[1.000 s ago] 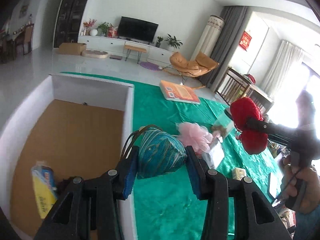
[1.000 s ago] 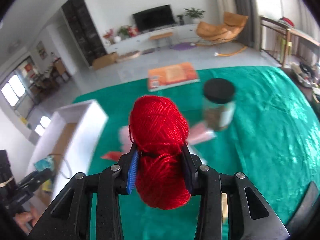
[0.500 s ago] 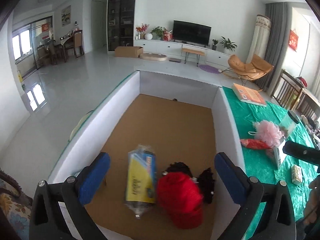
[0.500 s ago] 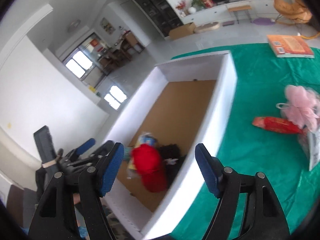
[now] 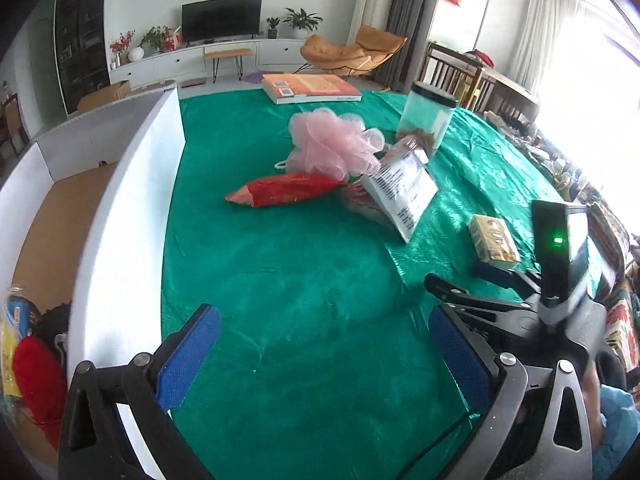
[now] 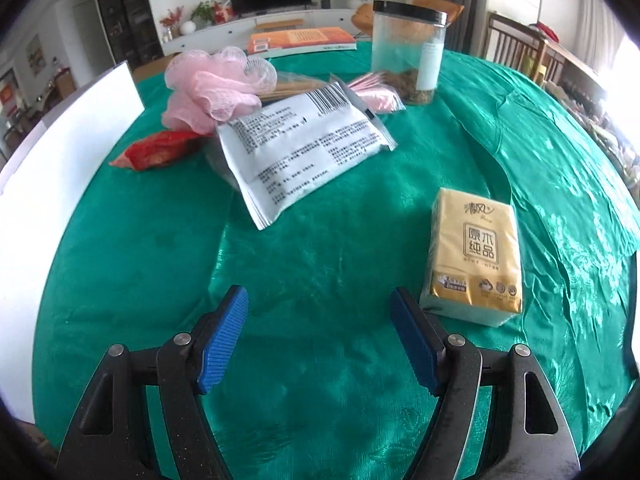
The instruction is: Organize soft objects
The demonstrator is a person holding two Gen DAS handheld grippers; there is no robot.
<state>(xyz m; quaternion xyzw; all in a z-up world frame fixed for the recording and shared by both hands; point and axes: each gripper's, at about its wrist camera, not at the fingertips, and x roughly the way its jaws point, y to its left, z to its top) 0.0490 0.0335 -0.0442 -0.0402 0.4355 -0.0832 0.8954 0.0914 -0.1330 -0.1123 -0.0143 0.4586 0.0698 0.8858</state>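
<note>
1. The left claw (image 5: 320, 344) stood wide apart with nothing between its blue pads, hovering over the green tabletop (image 5: 304, 280) beside the white box (image 5: 120, 216).
2. The right claw (image 6: 320, 336) was also apart and empty; the yellow tissue pack (image 6: 474, 256) lay just beside its right pad, not between them.
3. In the left wrist view the box was cut off at the frame edge; only part of the red yarn (image 5: 36, 384) and a yellow and blue packet (image 5: 12, 332) inside it showed, with something dark between them too hidden to name.
4. The pink bath puff (image 6: 216, 84), red packet (image 6: 160, 152) and white printed pouch (image 6: 304, 148) lay together on the tabletop, the pouch covering part of something beneath it.
5. A clear jar (image 6: 408, 52) and an orange book (image 6: 300, 40) stood farther back.
</note>
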